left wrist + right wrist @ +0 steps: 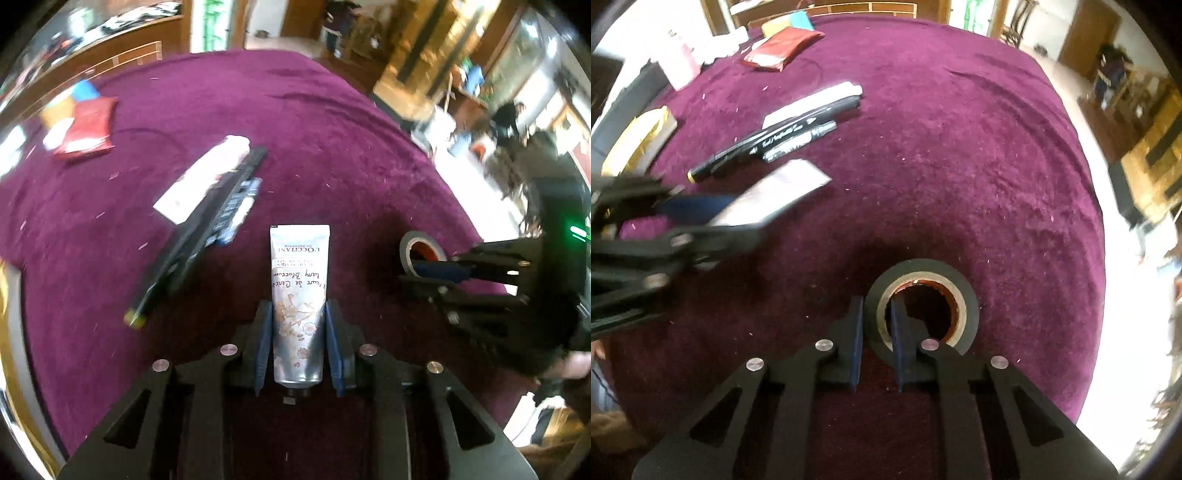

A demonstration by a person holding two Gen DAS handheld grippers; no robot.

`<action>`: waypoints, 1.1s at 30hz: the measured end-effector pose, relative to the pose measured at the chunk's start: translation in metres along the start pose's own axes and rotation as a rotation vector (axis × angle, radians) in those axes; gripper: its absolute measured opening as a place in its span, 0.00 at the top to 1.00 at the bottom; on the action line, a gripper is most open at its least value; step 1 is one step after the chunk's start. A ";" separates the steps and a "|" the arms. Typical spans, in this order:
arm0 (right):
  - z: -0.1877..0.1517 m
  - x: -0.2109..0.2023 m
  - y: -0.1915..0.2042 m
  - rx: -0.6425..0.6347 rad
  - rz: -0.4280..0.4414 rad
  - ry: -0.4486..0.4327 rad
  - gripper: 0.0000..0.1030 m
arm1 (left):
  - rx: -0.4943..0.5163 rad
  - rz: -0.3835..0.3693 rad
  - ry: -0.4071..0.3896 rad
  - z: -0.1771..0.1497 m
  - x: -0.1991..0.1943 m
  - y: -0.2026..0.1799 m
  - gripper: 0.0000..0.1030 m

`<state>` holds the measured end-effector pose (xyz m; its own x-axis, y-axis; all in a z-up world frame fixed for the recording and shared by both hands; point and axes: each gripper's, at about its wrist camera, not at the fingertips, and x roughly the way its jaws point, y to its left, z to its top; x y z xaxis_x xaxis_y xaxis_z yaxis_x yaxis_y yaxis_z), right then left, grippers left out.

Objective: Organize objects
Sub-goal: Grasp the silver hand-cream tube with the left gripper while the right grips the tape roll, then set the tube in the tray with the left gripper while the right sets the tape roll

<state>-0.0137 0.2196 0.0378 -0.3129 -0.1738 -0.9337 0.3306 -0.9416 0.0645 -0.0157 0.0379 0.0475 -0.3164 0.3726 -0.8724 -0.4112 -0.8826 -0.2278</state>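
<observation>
Black linkage of the left hand-held gripper (pixel 298 347) fills the near edge of its own view, blue pads pressed on both sides of a pale hand cream tube (pixel 299 295), crimped end pointing to 12 o'clock over the purple cloth (pixel 332 129). Right hand-held gripper (pixel 877 343) clamped on the wall of a black tape roll (pixel 923 291): one pad outside, one inside the core, narrow gap. From the left view, that roll sits at 3 o'clock. Further out at 10 o'clock, a long black marker (pixel 199 236) and a shorter marker (pixel 236 210) lie side by side against a white tube (pixel 201 181). Farthest, at 10 to 11 o'clock, a red packet (pixel 86 129) near the cloth's edge
</observation>
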 end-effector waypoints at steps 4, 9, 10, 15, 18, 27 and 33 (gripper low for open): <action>-0.004 -0.008 -0.008 0.101 0.091 -0.008 0.89 | -0.080 -0.017 -0.068 -0.015 -0.039 0.018 0.78; -0.005 -0.023 0.016 0.147 0.193 -0.008 0.89 | -0.182 -0.006 -0.130 -0.037 -0.078 0.055 0.78; -0.005 -0.027 0.023 0.142 0.205 -0.012 0.89 | -0.201 0.002 -0.135 -0.043 -0.085 0.063 0.78; 0.009 -0.043 0.081 0.090 0.278 -0.032 0.89 | -0.336 0.049 -0.149 -0.081 -0.125 0.119 0.77; 0.020 -0.050 0.125 0.050 0.331 -0.034 0.89 | -0.396 0.103 -0.162 -0.108 -0.149 0.153 0.77; 0.052 -0.042 0.261 -0.057 0.478 0.024 0.89 | -0.493 0.214 -0.080 -0.168 -0.164 0.235 0.77; 0.051 -0.010 0.344 -0.153 0.486 0.103 0.88 | -0.493 0.182 0.000 -0.193 -0.147 0.259 0.77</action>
<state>0.0576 -0.1172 0.0875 -0.0039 -0.5439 -0.8392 0.5446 -0.7050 0.4544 0.0891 -0.3008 0.0331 -0.3450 0.2009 -0.9168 0.1016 -0.9631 -0.2493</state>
